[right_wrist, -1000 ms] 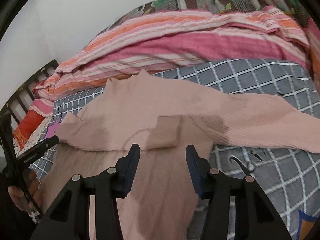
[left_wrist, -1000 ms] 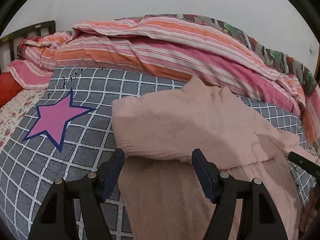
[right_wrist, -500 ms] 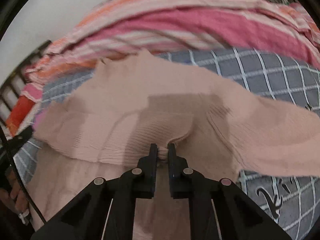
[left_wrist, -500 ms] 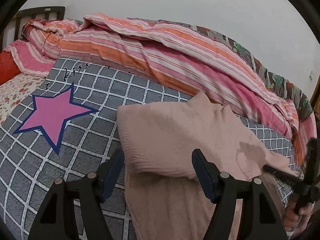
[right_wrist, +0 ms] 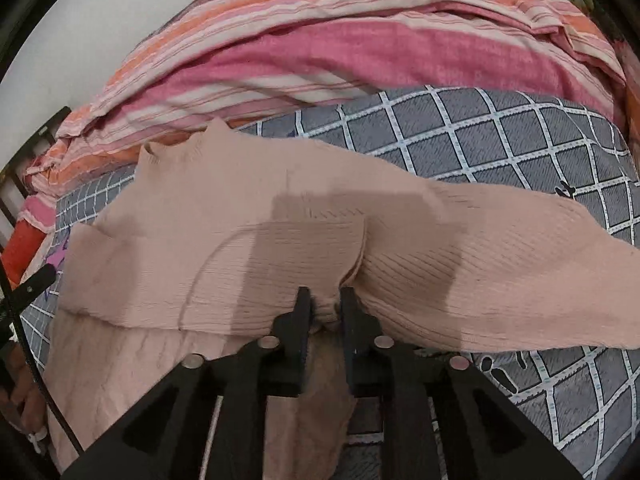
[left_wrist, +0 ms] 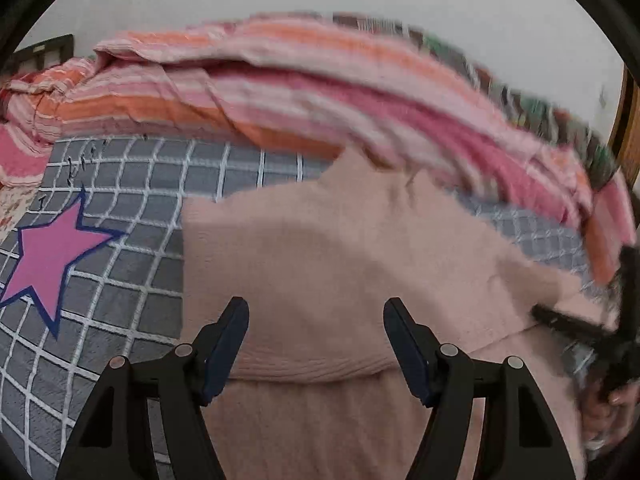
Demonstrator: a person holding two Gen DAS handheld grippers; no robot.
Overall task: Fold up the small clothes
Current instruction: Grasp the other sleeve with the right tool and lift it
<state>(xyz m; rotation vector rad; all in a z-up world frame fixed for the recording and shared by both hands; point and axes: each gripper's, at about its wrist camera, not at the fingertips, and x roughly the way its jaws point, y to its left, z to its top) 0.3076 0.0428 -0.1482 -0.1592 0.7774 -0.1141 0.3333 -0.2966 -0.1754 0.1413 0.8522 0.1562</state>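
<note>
Since a second ago the right gripper [right_wrist: 325, 303] has closed in from a wide gap onto a bunch of knit and has just eased apart a little; fabric stays pinched between its jaws. The left gripper [left_wrist: 316, 330] has shifted forward over the folded sleeve, its gap unchanged.

Left side: a pink star [left_wrist: 52, 258] printed on the grey checked blanket [left_wrist: 132, 280], well apart from the garment. Striped pink and orange bedding [left_wrist: 280, 92] is heaped along the wall behind.

Centre: the pink sweater [left_wrist: 340, 248] lies flat on the blanket, collar toward the striped bedding. Its left sleeve is folded across the chest, the ribbed cuff edge lying between the left gripper's fingers. That gripper stands wide, pads clear of the knit on both sides, holding nothing.

Right side: the right gripper's jaws are narrow, clamped on a small gather of sweater [right_wrist: 248, 232] at the fold near the armpit. The other sleeve [right_wrist: 520, 264] stretches out to the right across the blanket [right_wrist: 500, 140], unfolded. A hand [left_wrist: 608, 404] grips the right tool at the frame edge in the left view, which is blurred there.
</note>
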